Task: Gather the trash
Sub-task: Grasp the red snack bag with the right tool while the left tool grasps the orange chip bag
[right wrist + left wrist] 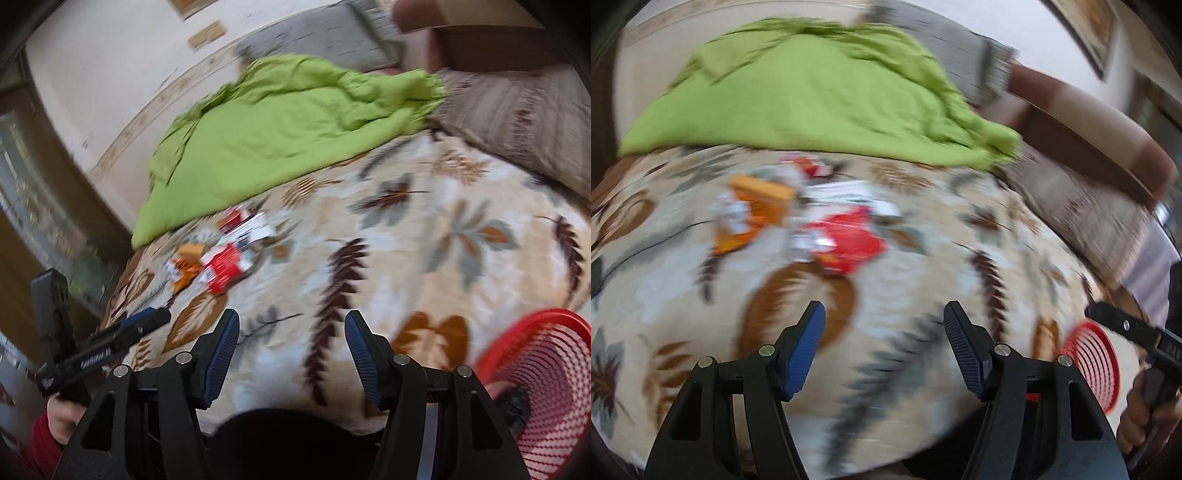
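A blurred heap of trash lies on the leaf-patterned bedspread (923,258): a red wrapper (849,240), an orange wrapper (753,206) and white packaging (846,195). The right wrist view shows the same red wrapper (225,266) and orange wrapper (188,266) at centre left. My left gripper (884,308) hangs open and empty, short of the heap. My right gripper (292,314) is open and empty too, over bare bedspread to the right of the heap. A red mesh basket (546,369) stands at the near right, also visible as the basket (1089,365) in the left wrist view.
A crumpled green blanket (812,103) covers the bed beyond the trash. A striped pillow (517,110) and a brown headboard (1089,122) lie to the right. A hand (62,413) in a red sleeve holds the left gripper's handle.
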Demonstrator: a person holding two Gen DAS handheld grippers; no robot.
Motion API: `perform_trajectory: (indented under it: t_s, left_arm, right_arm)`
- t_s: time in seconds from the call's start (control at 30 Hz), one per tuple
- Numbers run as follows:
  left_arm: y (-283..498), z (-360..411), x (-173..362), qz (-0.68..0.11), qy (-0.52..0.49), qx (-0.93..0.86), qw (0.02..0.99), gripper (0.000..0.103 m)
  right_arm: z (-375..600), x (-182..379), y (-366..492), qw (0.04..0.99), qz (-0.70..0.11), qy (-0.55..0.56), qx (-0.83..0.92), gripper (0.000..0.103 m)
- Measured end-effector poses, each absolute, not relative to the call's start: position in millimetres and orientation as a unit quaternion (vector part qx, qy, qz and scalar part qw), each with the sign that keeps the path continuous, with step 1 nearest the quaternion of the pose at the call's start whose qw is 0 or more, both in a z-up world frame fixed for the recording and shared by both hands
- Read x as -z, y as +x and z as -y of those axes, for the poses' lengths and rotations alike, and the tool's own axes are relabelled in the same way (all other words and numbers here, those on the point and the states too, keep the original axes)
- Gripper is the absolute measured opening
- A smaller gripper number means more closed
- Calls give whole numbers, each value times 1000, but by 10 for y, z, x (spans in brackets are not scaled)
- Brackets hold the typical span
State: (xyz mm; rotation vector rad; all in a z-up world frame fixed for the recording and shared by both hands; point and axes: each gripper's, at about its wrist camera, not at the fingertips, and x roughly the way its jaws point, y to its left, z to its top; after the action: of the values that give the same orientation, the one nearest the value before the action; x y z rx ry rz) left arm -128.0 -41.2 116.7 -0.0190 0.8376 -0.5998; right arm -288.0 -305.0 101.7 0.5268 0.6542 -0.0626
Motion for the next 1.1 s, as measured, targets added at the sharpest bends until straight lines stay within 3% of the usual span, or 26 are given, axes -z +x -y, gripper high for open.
perform_trajectory:
  t_s: [0.33, 0.9, 1.0, 1.03, 1.1]
  left_arm:
    - [-521, -362, -987, -410, -62, 183, 891, 66]
    - [565, -165, -590, -427, -41, 147, 891, 69]
    - [688, -108, -441, -436, -40, 143, 888, 69]
    - [720, -95, -387, -440, -41, 143, 886, 62]
    - [732, -87, -346, -439, -46, 155, 884, 50]
  right_arm:
    - [2599, -738, -1717, 872, -382, 304, -42, 64]
    - [2361, -47, -318, 811, -419, 408, -16, 63]
    - [2314, 14, -228, 815, -416, 402, -23, 50]
    - [2296, 39, -197, 816, -418, 398, -25, 36]
    - [2286, 59, -196, 819, -416, 394, -34, 26]
